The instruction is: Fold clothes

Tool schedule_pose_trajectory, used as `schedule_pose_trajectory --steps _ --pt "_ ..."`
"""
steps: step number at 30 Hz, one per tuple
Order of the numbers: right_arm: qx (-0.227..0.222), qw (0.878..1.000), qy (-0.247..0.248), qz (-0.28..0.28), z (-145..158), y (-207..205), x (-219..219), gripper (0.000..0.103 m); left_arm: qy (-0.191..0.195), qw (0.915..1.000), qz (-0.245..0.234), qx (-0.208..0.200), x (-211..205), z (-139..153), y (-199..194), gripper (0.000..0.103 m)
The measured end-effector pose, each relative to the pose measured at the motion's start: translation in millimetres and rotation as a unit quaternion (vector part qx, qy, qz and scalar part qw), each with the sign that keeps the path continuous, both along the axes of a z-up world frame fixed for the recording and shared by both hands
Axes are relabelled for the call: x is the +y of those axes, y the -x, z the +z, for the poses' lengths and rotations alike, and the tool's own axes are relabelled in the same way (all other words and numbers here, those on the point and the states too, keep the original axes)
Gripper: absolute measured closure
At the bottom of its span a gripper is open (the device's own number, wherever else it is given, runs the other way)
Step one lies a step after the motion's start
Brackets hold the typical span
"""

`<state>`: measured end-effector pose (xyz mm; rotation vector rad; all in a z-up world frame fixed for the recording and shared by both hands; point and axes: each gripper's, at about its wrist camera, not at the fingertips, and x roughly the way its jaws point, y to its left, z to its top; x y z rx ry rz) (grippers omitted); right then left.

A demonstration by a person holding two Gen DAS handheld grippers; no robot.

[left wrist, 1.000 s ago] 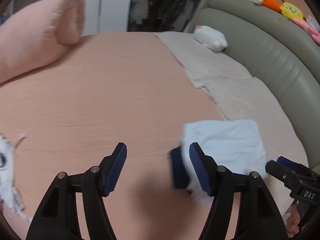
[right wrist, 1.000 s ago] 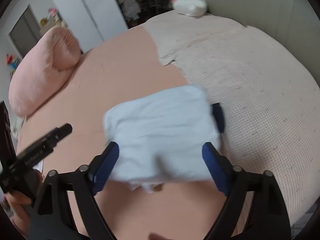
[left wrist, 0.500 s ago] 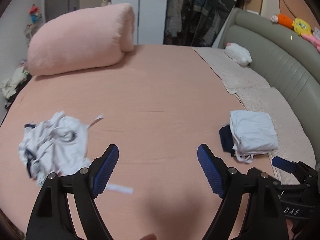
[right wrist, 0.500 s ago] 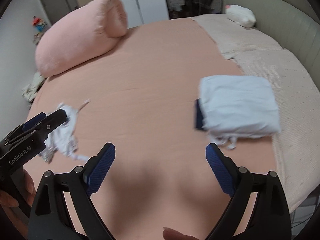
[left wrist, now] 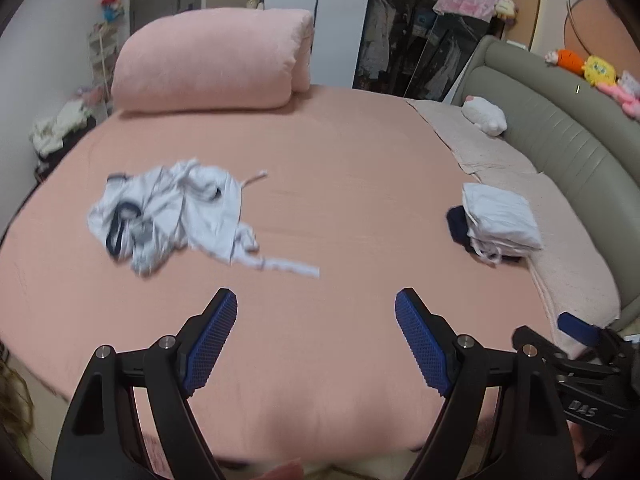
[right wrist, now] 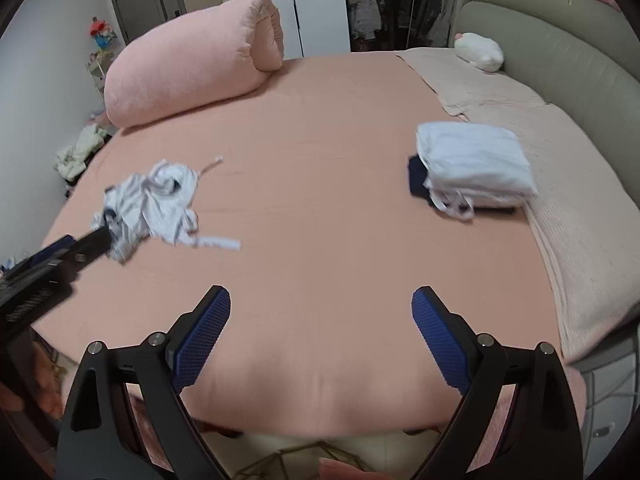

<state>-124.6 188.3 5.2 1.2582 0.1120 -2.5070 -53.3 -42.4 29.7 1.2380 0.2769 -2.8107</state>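
Lying crumpled, white garment (left wrist: 172, 216), strap (left wrist: 280, 266) trailing right

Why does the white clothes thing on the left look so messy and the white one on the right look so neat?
The crumpled white garment lies spread out and rumpled, with loose strips trailing onto the sheet; the folded white garment is a tidy squared bundle. The crumpled one lies straight on the pink sheet; the folded one rests on a dark folded piece. Both are white, lie on the bed, and neither is touched by a gripper.
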Motion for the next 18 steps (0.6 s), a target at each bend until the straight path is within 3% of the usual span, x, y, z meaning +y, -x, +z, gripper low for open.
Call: schedule_pose_trajectory --steps 9,15,18 --pt "0.023 0.996 -0.067 -0.056 -18 -73 37 0.009 0.025 0.9994 0.025 -0.008 19 -28 -64 0.019" --pt "0.025 0.995 -0.075 -0.055 -23 -86 46 0.009 0.025 0.9995 -0.003 -0.019 42 -40 -70 0.019" --pt "0.024 0.996 -0.068 -0.053 -20 -87 45 0.009 0.005 0.9998 -0.008 -0.015 44 -37 -73 0.019"
